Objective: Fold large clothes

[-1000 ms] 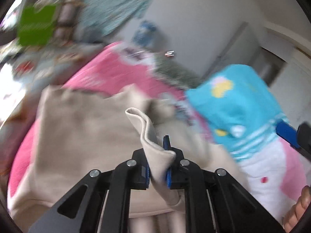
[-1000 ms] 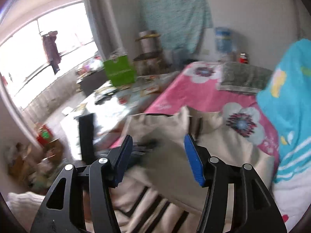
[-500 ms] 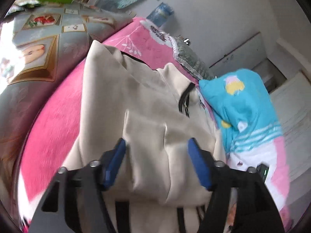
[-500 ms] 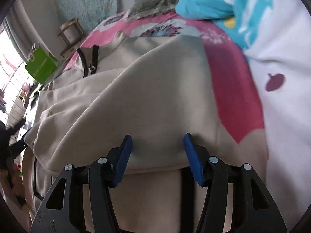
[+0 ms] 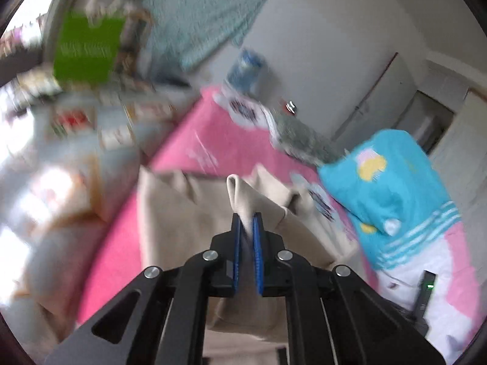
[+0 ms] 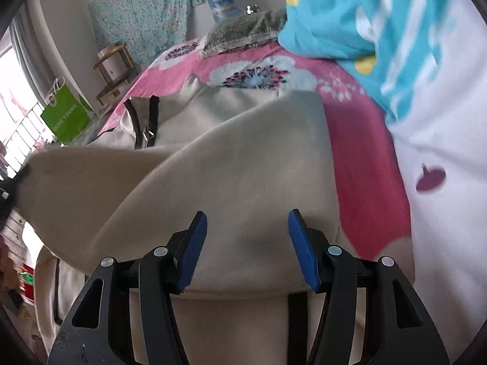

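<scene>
A large beige garment (image 5: 170,213) lies spread on the pink flowered bedsheet (image 5: 207,149). My left gripper (image 5: 246,217) is shut on a pinched fold of it, and the fold stands up above the blue pads; this view is blurred. In the right wrist view the same garment (image 6: 243,158) shows a black zip collar (image 6: 146,121) at its far left. My right gripper (image 6: 248,213) hangs open just over the garment's folded near edge, with cloth lying between and below its blue pads (image 6: 194,243), which do not press on it.
A blue and white blanket (image 6: 350,15) is heaped at the right of the bed, a grey folded cloth (image 6: 243,30) at its far end. A green paper bag (image 6: 65,115) and a wooden stool (image 6: 112,70) stand beside the bed. A dark device (image 5: 426,292) lies on the white cover.
Half a second ago my left jaws stood wide over the flat garment; now they are shut on a raised fold. My right gripper dropped to the garment's edge, then held still.
</scene>
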Demonstrator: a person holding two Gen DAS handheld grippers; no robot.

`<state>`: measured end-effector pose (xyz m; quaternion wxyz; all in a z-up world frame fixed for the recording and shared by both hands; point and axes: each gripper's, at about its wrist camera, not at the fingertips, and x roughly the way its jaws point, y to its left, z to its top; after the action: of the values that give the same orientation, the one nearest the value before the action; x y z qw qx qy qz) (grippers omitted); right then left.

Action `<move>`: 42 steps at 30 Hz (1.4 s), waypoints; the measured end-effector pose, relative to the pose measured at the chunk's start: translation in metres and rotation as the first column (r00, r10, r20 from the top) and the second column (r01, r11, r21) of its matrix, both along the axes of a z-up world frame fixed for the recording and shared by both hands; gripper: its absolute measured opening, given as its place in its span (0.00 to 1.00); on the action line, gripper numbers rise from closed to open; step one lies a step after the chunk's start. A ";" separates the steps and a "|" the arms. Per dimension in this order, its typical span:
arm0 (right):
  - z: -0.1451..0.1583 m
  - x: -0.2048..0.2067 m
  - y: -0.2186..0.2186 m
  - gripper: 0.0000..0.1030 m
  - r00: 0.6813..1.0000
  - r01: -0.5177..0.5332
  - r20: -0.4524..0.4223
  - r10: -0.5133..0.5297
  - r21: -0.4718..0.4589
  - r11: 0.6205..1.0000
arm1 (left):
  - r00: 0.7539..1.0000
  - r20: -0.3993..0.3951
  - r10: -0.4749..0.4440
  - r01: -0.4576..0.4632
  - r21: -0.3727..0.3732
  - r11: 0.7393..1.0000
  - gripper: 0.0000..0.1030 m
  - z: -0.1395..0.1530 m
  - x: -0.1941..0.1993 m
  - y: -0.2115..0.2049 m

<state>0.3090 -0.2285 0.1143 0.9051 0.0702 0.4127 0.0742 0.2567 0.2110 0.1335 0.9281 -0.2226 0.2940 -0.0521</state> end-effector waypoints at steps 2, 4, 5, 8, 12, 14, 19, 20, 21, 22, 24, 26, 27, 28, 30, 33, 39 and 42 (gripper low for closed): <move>-0.006 0.005 0.003 0.52 1.000 0.007 -0.003 -0.007 -0.039 0.999 | 0.996 -0.013 0.093 -0.092 0.089 0.992 0.07 -0.006 -0.001 0.002; -0.016 0.009 0.003 0.51 1.000 0.007 -0.020 -0.008 -0.058 0.998 | 0.980 -0.137 0.143 -0.128 0.114 0.985 0.07 -0.038 0.012 0.009; -0.020 0.011 0.004 0.51 1.000 0.000 -0.023 -0.001 -0.069 0.998 | 0.963 -0.203 0.176 -0.157 0.107 0.982 0.07 -0.059 0.017 0.014; -0.022 0.008 0.014 0.51 1.000 -0.025 -0.010 0.024 -0.154 0.988 | 0.940 -0.255 0.226 -0.194 0.143 0.970 0.10 -0.088 0.018 0.014; -0.014 -0.001 0.017 0.51 0.999 -0.025 0.017 0.029 -0.192 0.981 | 0.923 -0.226 0.312 -0.229 0.327 0.917 0.23 -0.077 0.021 -0.008; -0.006 -0.008 0.015 0.51 0.997 -0.034 0.060 0.043 -0.143 0.989 | 0.901 -0.222 0.372 -0.306 0.280 0.910 0.24 -0.067 0.013 -0.004; -0.031 0.007 0.014 0.51 0.997 -0.081 -0.023 0.080 -0.077 0.994 | 0.953 -0.026 0.303 -0.283 0.289 0.915 0.23 -0.038 -0.008 -0.025; -0.033 0.005 0.017 0.51 0.996 -0.093 0.000 0.094 -0.101 0.990 | 0.974 -0.028 0.225 -0.208 0.279 0.937 0.23 -0.040 -0.006 -0.034; -0.036 0.001 0.020 0.52 0.994 -0.106 0.026 0.111 -0.136 0.985 | 0.990 -0.045 0.136 -0.120 0.257 0.959 0.23 -0.044 -0.002 -0.042; -0.037 -0.002 0.023 0.53 0.993 -0.107 0.039 0.114 -0.151 0.983 | 0.995 -0.097 -0.019 0.036 0.183 0.982 0.23 -0.056 0.007 -0.053; -0.039 -0.004 0.024 0.53 0.992 -0.106 0.047 0.115 -0.162 0.981 | 0.981 -0.179 -0.073 0.102 0.157 0.982 0.22 -0.081 0.014 -0.060; -0.039 -0.004 0.021 0.53 0.992 -0.112 0.045 0.120 -0.142 0.983 | 0.978 -0.207 -0.023 0.043 0.093 0.995 0.08 -0.110 0.012 -0.043; -0.039 -0.004 0.021 0.53 0.992 -0.115 0.045 0.122 -0.141 0.983 | 0.980 -0.199 0.019 -0.010 0.050 0.999 0.03 -0.110 0.009 -0.032; -0.039 -0.004 0.022 0.53 0.991 -0.116 0.045 0.124 -0.145 0.983 | 0.978 -0.196 0.073 -0.079 -0.026 0.997 0.03 -0.109 0.004 -0.019; -0.039 -0.004 0.023 0.53 0.991 -0.115 0.049 0.124 -0.158 0.981 | 0.970 -0.172 0.172 -0.173 0.007 0.985 0.03 -0.100 -0.006 -0.015; -0.041 -0.004 0.025 0.53 0.991 -0.110 0.057 0.120 -0.163 0.980 | 0.963 -0.092 0.253 -0.228 0.224 0.948 0.02 -0.074 -0.014 -0.048; -0.041 -0.006 0.026 0.53 0.991 -0.107 0.066 0.119 -0.167 0.980 | 0.971 -0.232 -0.054 0.104 0.208 0.973 0.03 -0.098 0.018 -0.095; -0.041 -0.007 0.027 0.53 0.991 -0.105 0.068 0.119 -0.174 0.979 | 0.969 -0.240 -0.053 0.098 0.180 0.979 0.03 -0.111 0.020 -0.092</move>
<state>0.3020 -0.2017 0.0737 0.9175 -0.0338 0.3854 0.0922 0.2762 0.1185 0.0229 0.9012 -0.1261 0.4133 -0.0327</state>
